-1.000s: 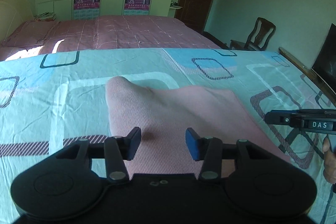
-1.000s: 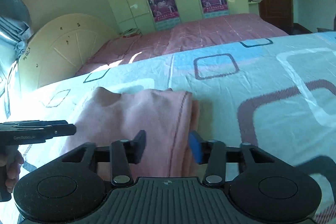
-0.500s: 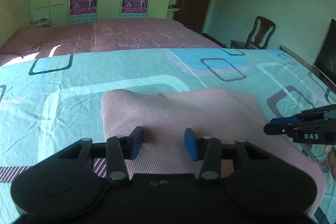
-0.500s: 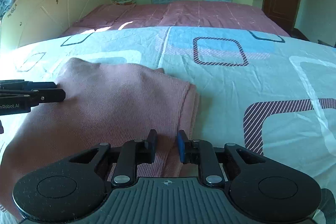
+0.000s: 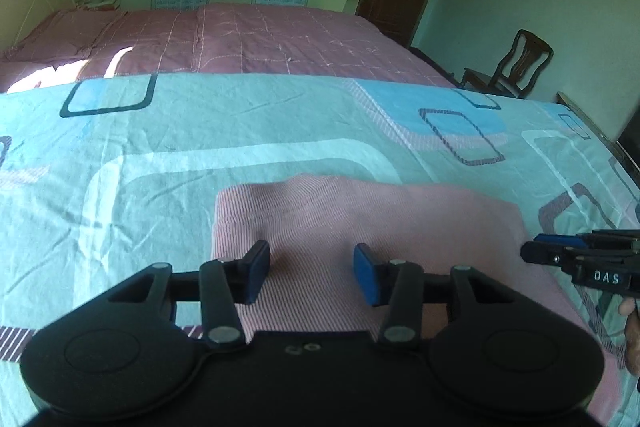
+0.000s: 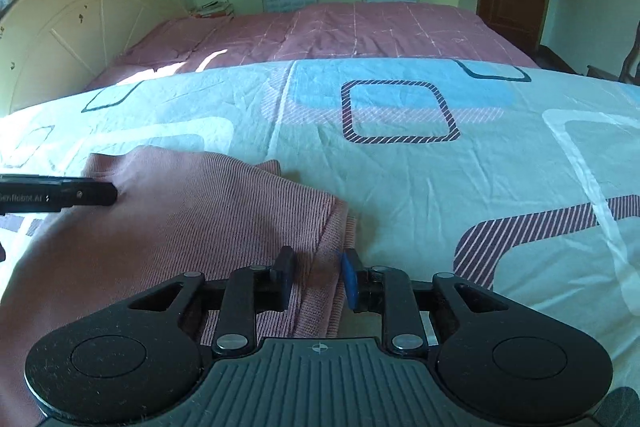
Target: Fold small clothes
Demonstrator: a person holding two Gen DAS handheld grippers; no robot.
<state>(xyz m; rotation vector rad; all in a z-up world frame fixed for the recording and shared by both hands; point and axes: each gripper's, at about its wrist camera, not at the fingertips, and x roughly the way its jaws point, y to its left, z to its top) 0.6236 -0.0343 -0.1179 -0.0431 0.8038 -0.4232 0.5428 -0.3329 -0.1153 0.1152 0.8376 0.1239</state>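
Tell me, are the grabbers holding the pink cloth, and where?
Left gripper: open over the pink garment, holding nothing. Right gripper: it straddles the garment's folded right edge; whether it actually pinches that edge cannot be told.

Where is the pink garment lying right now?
The pink garment lies flat on the patterned bedsheet, low in both wrist views, under the left hand-held gripper and right hand-held gripper.

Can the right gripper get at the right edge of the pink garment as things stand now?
Probably yes. The right gripper already straddles the layered right edge of the pink garment, jaws apart, and nothing lies between them.
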